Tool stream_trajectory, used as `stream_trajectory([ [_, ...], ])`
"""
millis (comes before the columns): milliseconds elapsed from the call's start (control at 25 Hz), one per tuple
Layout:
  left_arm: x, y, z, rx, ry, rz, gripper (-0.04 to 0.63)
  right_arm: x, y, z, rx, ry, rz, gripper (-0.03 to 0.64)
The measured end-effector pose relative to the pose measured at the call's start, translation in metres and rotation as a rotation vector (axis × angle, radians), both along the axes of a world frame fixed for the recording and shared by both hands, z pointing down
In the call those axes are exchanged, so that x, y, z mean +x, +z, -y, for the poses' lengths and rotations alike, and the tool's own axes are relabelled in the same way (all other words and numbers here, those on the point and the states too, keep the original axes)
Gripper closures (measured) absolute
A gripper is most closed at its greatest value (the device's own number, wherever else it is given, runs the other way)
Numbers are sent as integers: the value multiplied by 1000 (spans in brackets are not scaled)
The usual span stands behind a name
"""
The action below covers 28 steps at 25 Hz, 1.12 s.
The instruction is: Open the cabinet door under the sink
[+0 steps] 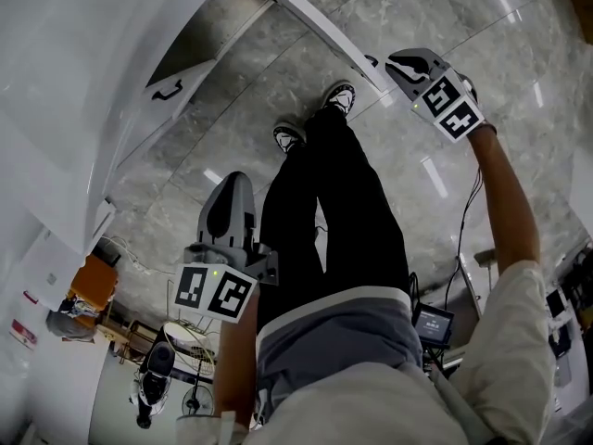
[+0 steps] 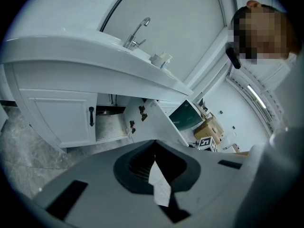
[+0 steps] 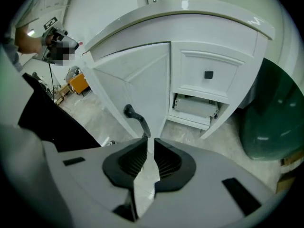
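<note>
Cabinet door point(image 3: 137, 80), upright, swung outward; right gripper point(image 3: 148, 142) seemingly pinches its edge.

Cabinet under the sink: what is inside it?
In the left gripper view the cabinet shows a bare pale floor panel and what looks like a dark pipe near the top. The open cabinet door covers its right part, and the back is in shadow.
</note>
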<state>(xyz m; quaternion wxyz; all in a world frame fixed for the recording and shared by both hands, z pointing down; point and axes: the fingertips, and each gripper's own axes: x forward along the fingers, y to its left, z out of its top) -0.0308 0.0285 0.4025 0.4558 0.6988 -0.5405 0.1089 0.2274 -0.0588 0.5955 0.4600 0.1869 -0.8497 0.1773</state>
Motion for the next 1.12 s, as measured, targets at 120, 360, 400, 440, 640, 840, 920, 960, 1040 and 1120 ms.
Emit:
stream_trajectory([
  [120, 2, -6, 4, 8, 4, -1, 595, 3, -10, 2, -7, 62, 27, 568],
  [360, 4, -20, 14, 30, 11, -5, 595, 4, -32, 3, -5, 152, 58, 581],
  [400, 4, -22, 15, 33, 11, -6, 595, 4, -35, 3, -3, 163, 60, 583],
  [440, 3, -25, 16, 36, 11, -6, 595, 4, -39, 3, -1, 174, 61, 584],
  [640, 3, -40, 20, 61, 21, -12, 595, 5, -61, 0, 10, 209, 65, 586],
  [840, -4, -59, 21, 91, 27, -16, 595, 2, -86, 0, 12, 274, 85, 589],
  [920, -6, -65, 21, 101, 29, -17, 595, -1, -97, -1, 14, 292, 95, 589],
  [960, -7, -69, 21, 108, 27, -20, 595, -2, -102, -1, 17, 295, 98, 589],
  [1040, -11, -74, 20, 125, 22, -28, 595, -8, -114, -3, 22, 303, 105, 589],
  [1120, -16, -77, 18, 132, 23, -29, 595, -14, -124, -6, 24, 322, 115, 589],
])
